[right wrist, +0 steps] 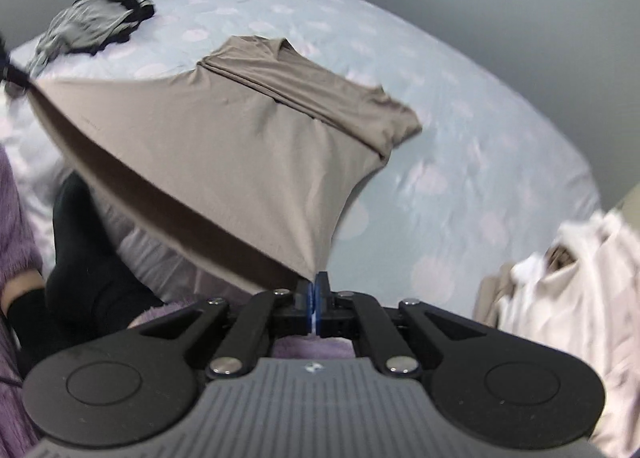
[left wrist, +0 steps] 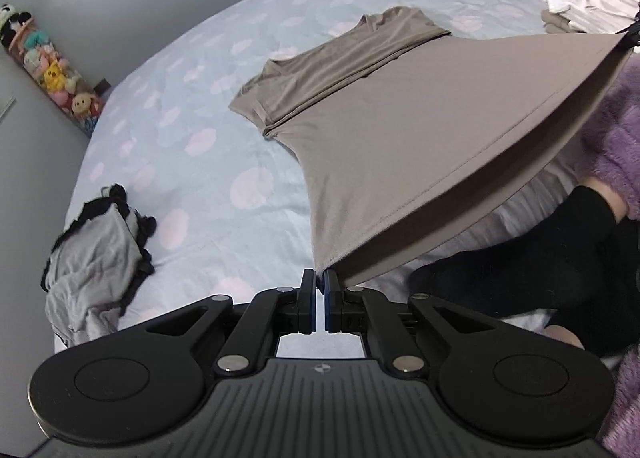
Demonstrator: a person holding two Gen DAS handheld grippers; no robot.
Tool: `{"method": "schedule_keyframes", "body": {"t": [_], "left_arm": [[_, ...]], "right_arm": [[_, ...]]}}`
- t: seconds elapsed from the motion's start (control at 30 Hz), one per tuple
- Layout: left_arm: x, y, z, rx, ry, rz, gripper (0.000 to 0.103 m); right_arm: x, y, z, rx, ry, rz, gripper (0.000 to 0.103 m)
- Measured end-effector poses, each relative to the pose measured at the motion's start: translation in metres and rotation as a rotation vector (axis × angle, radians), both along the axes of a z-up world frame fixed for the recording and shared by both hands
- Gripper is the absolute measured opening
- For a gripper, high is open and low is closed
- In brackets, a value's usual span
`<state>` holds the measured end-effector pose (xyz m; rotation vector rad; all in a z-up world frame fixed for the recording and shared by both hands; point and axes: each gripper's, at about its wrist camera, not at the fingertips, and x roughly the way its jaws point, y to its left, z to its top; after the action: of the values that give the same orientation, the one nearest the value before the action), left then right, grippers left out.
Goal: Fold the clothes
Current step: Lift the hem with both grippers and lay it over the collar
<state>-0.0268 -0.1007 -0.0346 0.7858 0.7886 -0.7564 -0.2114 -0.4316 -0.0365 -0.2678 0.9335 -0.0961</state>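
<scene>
My bed (left wrist: 192,106), in its pale blue sheet with pink dots, fills most of both views. Across it lies the taupe shirt (left wrist: 380,130): its far part, with the sleeves folded in, rests flat on the sheet, while the near hem hangs stretched in the air between my two tongs. A pile of white laundry (right wrist: 580,282) sits at the bed's right edge, and a crumpled grey and black garment (left wrist: 96,258) lies to the left. My left tongs (left wrist: 319,278) are pinched tight on one hem corner, angled downward; my right tongs (right wrist: 316,282) are clamped on the other corner, likewise tilted down.
</scene>
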Motion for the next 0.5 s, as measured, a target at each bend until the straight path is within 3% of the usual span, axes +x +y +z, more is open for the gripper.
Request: {"method": "schedule_keyframes", "body": {"t": [0.23,0.5], "left_arm": [[-0.016,0.015,0.024,-0.038,0.003,-0.006,0.002],[-0.057,0.028,0.040,0.032,0.008,-0.073,0.002]], "right_arm": [[-0.024,0.006,0.021,-0.035,-0.037,0.022,0.001],[-0.073,0.023,0.037,-0.001,-0.034,0.031,0.001]]}}
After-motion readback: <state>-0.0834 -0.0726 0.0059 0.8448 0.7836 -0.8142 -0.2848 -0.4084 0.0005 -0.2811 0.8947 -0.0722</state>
